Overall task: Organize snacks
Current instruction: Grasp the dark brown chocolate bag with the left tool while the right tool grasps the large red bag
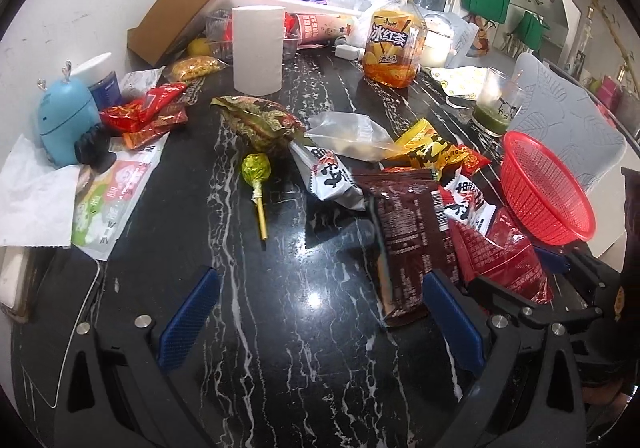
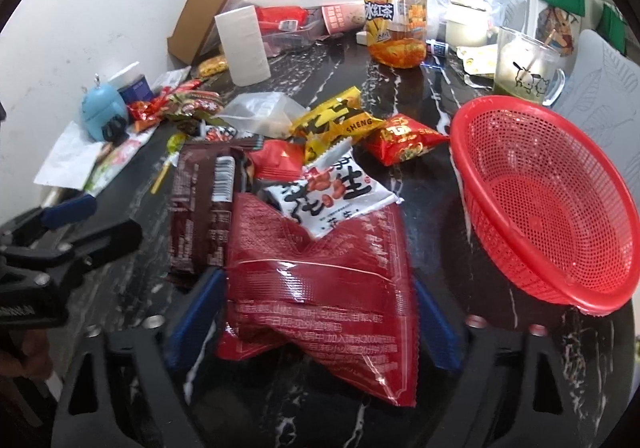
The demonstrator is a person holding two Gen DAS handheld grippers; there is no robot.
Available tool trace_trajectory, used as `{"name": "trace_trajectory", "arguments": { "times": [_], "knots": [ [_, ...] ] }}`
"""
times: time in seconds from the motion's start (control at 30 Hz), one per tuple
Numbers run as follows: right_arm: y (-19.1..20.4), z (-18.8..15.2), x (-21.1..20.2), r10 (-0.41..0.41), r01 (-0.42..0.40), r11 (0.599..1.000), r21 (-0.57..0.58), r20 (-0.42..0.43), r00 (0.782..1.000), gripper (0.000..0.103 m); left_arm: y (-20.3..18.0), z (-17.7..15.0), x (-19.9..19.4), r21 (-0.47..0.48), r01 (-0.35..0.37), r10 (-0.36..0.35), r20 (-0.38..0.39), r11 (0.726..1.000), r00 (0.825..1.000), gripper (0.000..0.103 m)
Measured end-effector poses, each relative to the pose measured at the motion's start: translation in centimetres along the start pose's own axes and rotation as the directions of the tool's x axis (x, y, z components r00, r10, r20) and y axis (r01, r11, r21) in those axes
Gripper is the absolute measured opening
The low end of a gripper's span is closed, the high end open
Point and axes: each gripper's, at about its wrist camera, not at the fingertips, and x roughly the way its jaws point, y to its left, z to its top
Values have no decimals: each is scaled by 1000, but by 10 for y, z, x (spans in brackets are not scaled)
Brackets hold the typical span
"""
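Observation:
Snack packets lie scattered on a black marble table (image 1: 280,328). My right gripper (image 2: 316,312) has its blue pads on both sides of a large red packet (image 2: 320,288), which fills the gap between them. An empty red mesh basket (image 2: 544,203) stands just right of it. A brown packet (image 2: 200,203), a white peanut packet (image 2: 332,195) and a yellow packet (image 2: 332,119) lie beyond. My left gripper (image 1: 320,312) is open and empty over bare table. In its view the brown packet (image 1: 408,240) lies by the right finger and a green lollipop (image 1: 256,175) lies ahead. The basket (image 1: 544,187) is at the right.
An iced tea bottle (image 1: 394,43), a paper roll (image 1: 258,47), a cardboard box (image 1: 180,7) and a glass mug (image 2: 524,67) stand at the back. A blue gadget (image 1: 64,123), red packets (image 1: 144,111) and papers lie at the left. A grey chair (image 1: 560,115) stands at the right.

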Motion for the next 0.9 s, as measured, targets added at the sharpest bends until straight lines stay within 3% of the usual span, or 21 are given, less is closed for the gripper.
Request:
{"name": "trace_trajectory", "arguments": {
  "times": [0.3, 0.63, 0.9],
  "knots": [
    [-4, -2, -9, 38, -37, 999, -12, 25, 999, 60, -15, 4, 8, 9, 34, -34, -19, 999, 999, 103],
    [-20, -14, -22, 87, -88, 996, 7, 50, 995, 60, -47, 9, 29, 95, 41, -35, -67, 995, 997, 103],
    [-32, -21, -28, 71, -72, 997, 10, 63, 996, 61, -71, 12, 52, 177, 39, -23, -88, 983, 996, 102]
  ]
}}
